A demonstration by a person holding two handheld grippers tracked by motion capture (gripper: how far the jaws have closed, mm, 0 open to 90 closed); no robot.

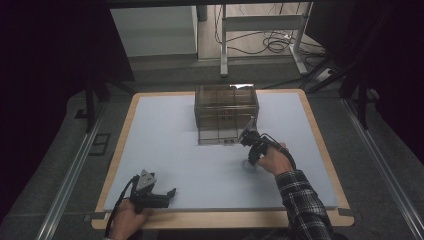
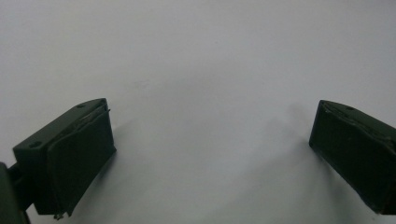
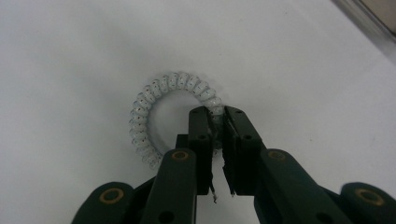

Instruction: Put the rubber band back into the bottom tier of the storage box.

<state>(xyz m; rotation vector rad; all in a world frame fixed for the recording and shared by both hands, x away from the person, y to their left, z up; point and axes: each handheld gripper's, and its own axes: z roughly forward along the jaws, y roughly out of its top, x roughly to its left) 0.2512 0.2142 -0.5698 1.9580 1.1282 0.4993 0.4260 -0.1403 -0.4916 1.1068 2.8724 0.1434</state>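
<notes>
While the spiral hair tie (image 3: 164, 115) lies flat on the pale tabletop (image 1: 170, 150), a round coil with no long axis and its opening facing up, the right gripper (image 3: 215, 122) has its jaws pinched together on the near-right part of the coil, one jaw inside the ring and one outside. In the high view the hair tie sits just in front of the clear mesh box (image 1: 226, 113), right of the middle, under the right gripper. The left gripper (image 2: 210, 149) rests near the front left edge, jaws spread wide with nothing between them; no writing is legible on anything
</notes>
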